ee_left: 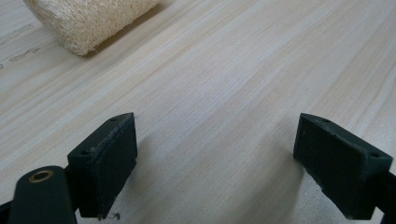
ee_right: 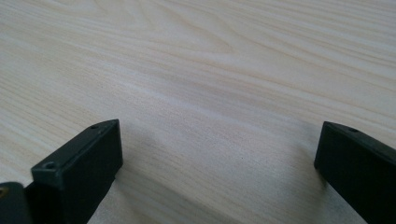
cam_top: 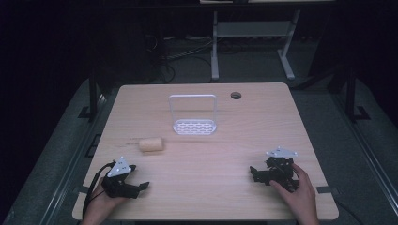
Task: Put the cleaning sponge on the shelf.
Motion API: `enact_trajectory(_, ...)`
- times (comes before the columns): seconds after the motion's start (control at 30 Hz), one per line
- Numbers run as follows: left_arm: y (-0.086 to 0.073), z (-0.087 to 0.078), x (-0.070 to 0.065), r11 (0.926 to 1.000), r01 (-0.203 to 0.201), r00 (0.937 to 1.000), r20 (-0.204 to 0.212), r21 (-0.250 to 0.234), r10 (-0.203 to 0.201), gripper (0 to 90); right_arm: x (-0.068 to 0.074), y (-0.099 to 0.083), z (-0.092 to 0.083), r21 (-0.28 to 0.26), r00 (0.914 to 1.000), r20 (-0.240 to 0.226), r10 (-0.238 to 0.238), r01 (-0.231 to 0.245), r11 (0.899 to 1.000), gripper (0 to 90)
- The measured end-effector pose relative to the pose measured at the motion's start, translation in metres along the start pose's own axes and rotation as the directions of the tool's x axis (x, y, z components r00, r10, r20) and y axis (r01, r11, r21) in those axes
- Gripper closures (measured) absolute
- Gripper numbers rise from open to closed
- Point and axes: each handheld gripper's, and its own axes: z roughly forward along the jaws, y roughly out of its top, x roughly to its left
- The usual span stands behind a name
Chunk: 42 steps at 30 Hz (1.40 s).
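Note:
A pale loofah roll (cam_top: 151,144) lies on the wooden table (cam_top: 202,154), left of centre; its fibrous end (ee_left: 88,21) shows at the top left of the left gripper view. A white wire rack (cam_top: 194,115) with a perforated base stands upright behind the middle of the table. My left gripper (cam_top: 137,181) rests near the front left edge, open, its jaws wide apart over bare wood, short of the loofah. My right gripper (cam_top: 254,173) rests at the front right in a hand, open, with nothing but wood grain between its jaws (ee_right: 219,158).
A round cable hole (cam_top: 235,95) sits in the table's far right part. Beyond the table stand the white legs of another desk (cam_top: 215,47) and cables on a dark floor. Bare wood spans the gap between the two grippers.

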Motion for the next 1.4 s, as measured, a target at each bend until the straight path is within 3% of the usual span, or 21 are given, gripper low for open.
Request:
enact_trajectory(0.37,0.003,0.001,0.000,0.9998,0.008,0.9999,-0.008,0.016,-0.008,13.3,0.000,0.000,0.000,0.000,1.0000,0.000,0.001,-0.001,1.000,0.5)
enact_trajectory(0.57,0.005,-0.001,0.002,0.9995,-0.001,1.0000,0.008,0.031,0.001,13.4,0.000,0.000,0.000,0.000,1.0000,0.000,0.000,0.000,1.000,0.5)
enact_trajectory(0.8,0.011,-0.007,0.007,1.0000,-0.008,0.9999,0.011,-0.005,0.008,13.5,0.000,0.000,0.000,0.000,1.0000,0.000,0.000,0.000,1.000,0.5)
enact_trajectory(1.4,0.022,-0.015,0.028,0.9999,-0.003,0.9998,0.020,-0.017,0.004,13.8,0.000,0.000,0.000,0.001,1.0000,0.000,0.000,0.000,1.000,0.5)
